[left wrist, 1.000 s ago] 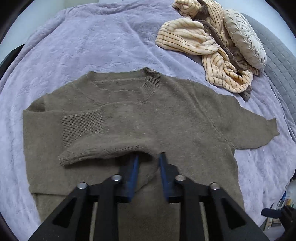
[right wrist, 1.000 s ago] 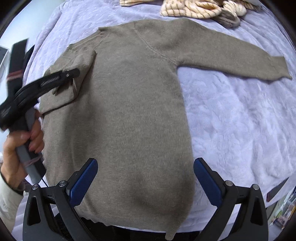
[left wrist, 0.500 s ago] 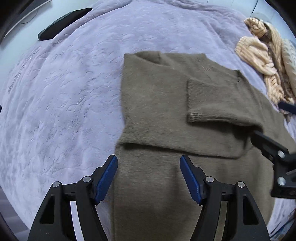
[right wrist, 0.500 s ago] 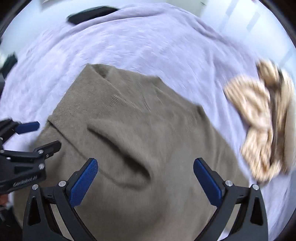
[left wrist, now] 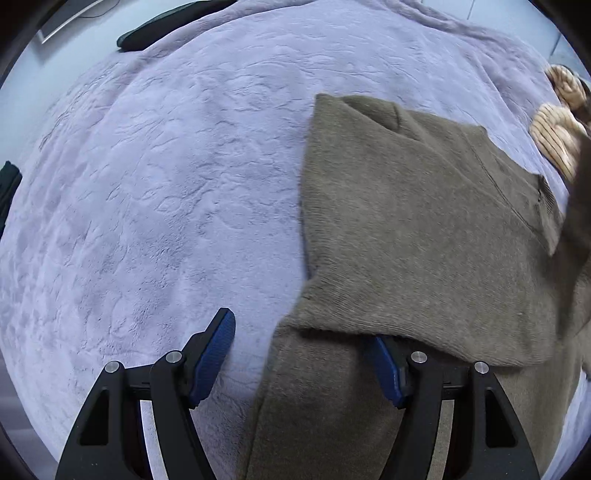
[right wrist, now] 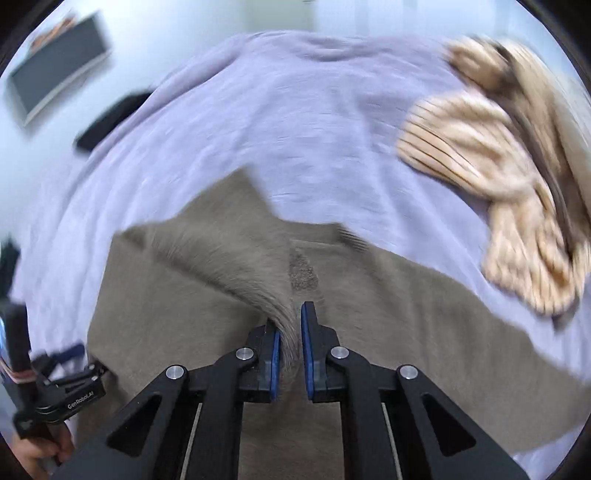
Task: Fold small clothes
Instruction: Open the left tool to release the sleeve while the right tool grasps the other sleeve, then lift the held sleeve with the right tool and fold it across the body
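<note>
An olive-brown knit sweater lies flat on a lilac blanket, one sleeve folded across its chest. My left gripper is open and straddles the sweater's side edge below that sleeve. Its right fingertip is tucked under the sleeve's lower edge, and its left finger is over bare blanket. In the right wrist view my right gripper is shut on a raised pinch of the sweater below the neckline. The left gripper shows there at lower left, held by a hand.
A beige striped garment lies bunched on the blanket to the right of the sweater. A dark flat object rests at the blanket's far edge. A dark framed panel is on the floor beyond.
My right gripper has swung over the sweater's chest and shut on a pinch of knit. My left gripper has slid to the sweater's side edge and widened.
</note>
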Action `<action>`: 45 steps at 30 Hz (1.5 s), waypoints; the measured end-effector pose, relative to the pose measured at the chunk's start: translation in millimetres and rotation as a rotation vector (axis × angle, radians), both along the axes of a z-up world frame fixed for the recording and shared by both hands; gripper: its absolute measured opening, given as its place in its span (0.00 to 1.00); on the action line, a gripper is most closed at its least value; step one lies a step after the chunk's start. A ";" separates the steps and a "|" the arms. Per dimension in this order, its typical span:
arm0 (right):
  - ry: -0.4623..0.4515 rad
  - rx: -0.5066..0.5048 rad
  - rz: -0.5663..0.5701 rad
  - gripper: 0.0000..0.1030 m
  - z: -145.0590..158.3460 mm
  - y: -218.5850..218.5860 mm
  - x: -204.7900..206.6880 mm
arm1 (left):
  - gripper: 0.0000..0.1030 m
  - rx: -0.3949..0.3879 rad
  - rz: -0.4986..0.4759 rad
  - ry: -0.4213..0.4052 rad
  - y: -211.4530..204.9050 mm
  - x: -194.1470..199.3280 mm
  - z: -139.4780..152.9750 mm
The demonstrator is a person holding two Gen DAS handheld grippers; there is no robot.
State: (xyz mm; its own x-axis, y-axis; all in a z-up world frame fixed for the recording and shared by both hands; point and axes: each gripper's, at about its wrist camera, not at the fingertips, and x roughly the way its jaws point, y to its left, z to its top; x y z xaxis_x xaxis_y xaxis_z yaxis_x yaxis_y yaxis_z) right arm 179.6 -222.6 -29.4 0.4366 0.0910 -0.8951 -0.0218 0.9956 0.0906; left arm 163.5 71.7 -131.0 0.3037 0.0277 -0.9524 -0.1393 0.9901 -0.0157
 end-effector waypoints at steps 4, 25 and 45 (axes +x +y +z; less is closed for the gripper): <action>0.141 0.234 -0.289 0.13 -47.7 -98.1 -27.3 | 0.68 -0.007 0.015 0.007 9.2 -2.4 -3.4; 0.253 0.443 -0.424 0.21 -66.4 -181.8 -79.2 | 0.68 0.110 -0.077 0.080 -29.4 -34.3 26.8; 0.044 0.617 -1.005 0.52 -49.0 -371.8 -247.1 | 0.68 0.033 -0.388 0.121 -182.9 -59.5 47.5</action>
State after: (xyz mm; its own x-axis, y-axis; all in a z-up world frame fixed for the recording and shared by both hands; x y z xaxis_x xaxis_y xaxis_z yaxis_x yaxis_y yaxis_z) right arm -67.5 -594.3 -78.4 0.5293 0.1466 -0.8357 0.7619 0.3512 0.5442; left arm 104.0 -111.1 -83.5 0.1832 -0.0358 -0.9824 0.2462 0.9692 0.0106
